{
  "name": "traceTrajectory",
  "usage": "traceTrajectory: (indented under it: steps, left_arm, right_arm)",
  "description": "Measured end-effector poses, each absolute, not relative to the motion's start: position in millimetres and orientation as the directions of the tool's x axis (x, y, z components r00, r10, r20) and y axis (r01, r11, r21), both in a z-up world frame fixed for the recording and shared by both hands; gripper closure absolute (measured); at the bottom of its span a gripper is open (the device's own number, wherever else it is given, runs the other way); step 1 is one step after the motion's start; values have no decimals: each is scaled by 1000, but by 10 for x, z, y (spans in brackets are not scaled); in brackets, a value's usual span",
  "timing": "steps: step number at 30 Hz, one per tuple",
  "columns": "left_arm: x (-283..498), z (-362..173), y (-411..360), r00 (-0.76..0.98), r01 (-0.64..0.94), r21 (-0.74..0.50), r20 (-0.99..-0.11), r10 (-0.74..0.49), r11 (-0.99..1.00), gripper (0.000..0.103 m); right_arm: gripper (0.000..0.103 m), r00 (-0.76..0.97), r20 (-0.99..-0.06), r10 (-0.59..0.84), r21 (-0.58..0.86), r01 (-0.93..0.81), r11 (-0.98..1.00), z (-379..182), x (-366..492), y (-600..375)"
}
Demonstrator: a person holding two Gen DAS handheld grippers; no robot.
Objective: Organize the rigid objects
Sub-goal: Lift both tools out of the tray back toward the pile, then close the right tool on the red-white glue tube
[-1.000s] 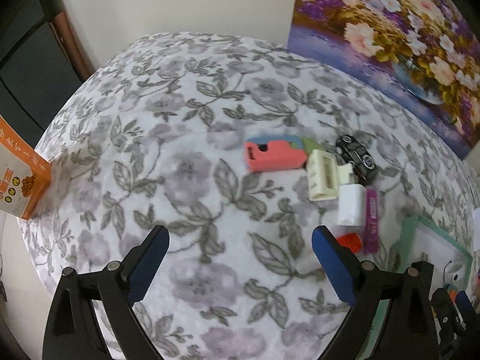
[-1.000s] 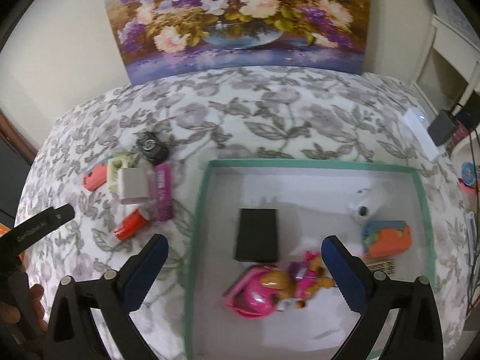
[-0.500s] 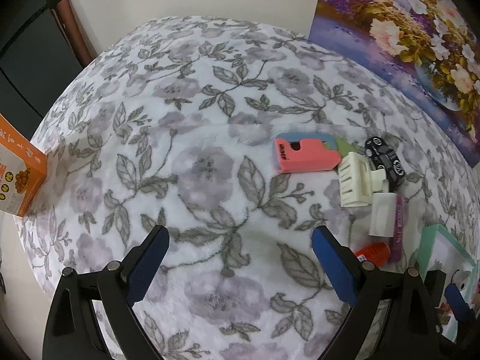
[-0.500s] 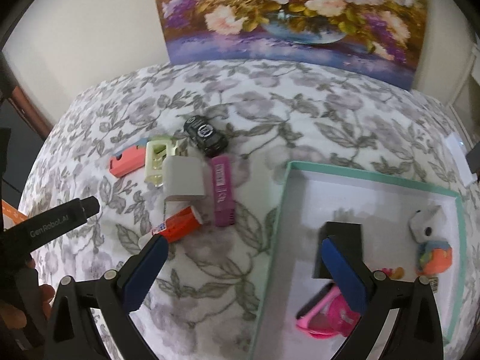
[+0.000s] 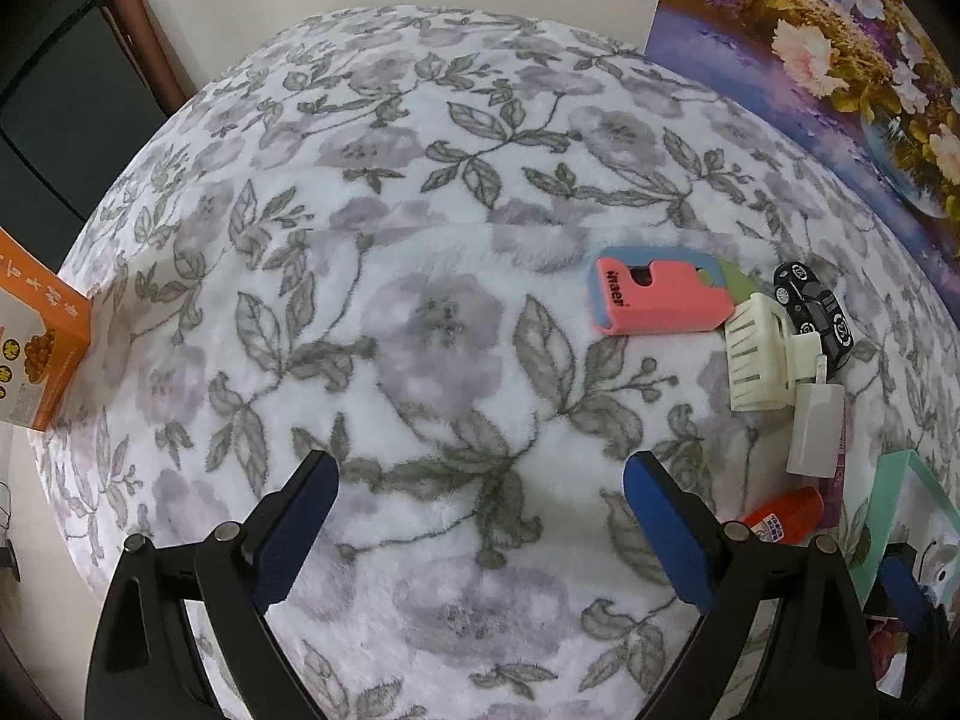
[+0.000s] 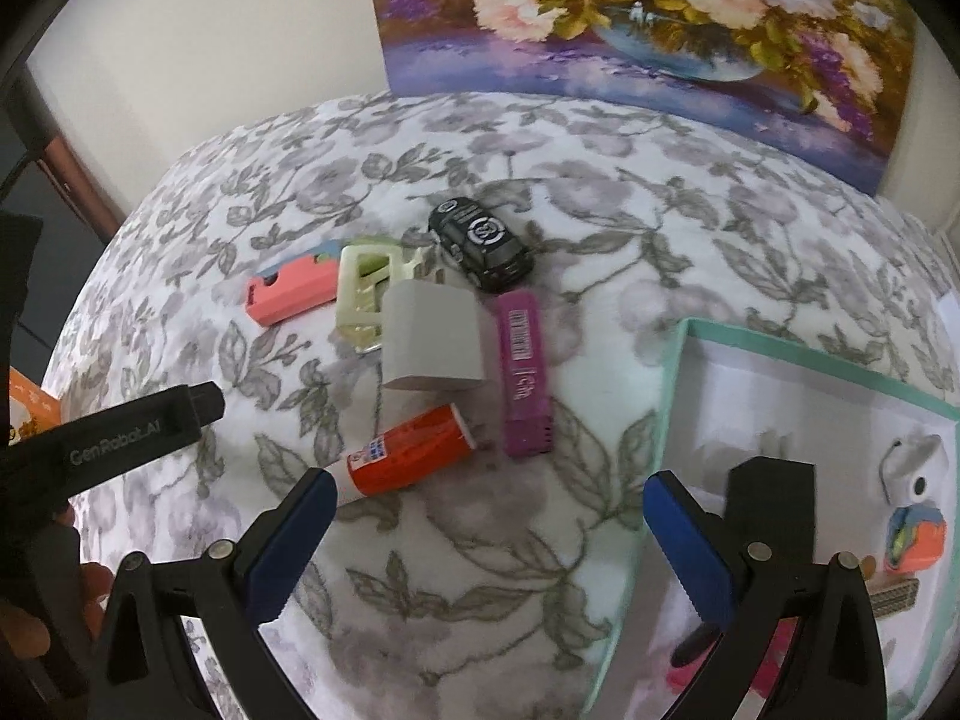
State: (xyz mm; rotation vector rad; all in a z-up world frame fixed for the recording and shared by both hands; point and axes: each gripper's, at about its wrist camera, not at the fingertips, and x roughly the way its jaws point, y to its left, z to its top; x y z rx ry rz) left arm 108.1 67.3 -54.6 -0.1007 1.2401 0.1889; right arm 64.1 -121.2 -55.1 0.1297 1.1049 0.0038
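Loose objects lie clustered on the floral cloth: a pink case (image 6: pixel 292 293) (image 5: pixel 659 298), a cream clip (image 6: pixel 362 291) (image 5: pixel 757 352), a white charger block (image 6: pixel 433 341) (image 5: pixel 815 431), a black toy car (image 6: pixel 481 242) (image 5: pixel 815 312), a purple stick (image 6: pixel 524 373) and an orange-red tube (image 6: pixel 410 450) (image 5: pixel 783 516). My right gripper (image 6: pixel 483 531) is open and empty, just in front of the tube. My left gripper (image 5: pixel 480 519) is open and empty over bare cloth, left of the cluster. The teal-rimmed tray (image 6: pixel 666 396) (image 5: pixel 894 480) holds a black box (image 6: pixel 771 483) and small toys.
An orange carton (image 5: pixel 36 348) stands at the table's left edge. A flower painting (image 6: pixel 648 30) leans on the wall behind. The left gripper's body (image 6: pixel 114 438) reaches in at the left of the right wrist view.
My right gripper has swung left from over the tray to the loose cluster. My left gripper has drifted left, so the cluster now sits further right in its view.
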Motion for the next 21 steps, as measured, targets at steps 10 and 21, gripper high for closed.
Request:
traceTrajectory:
  steps: [10,21]
  left_arm:
    - [1084,-590,785,299,-227,-16,-953,54,974,7]
    - [1074,-663,866,283,-251,-58,-959,16,966,7]
  right_arm:
    - [0,446,-890,98,111,3,994,-648,709,-1046]
    - [0,420,-905,64,30,-87,996,-866,742,-799]
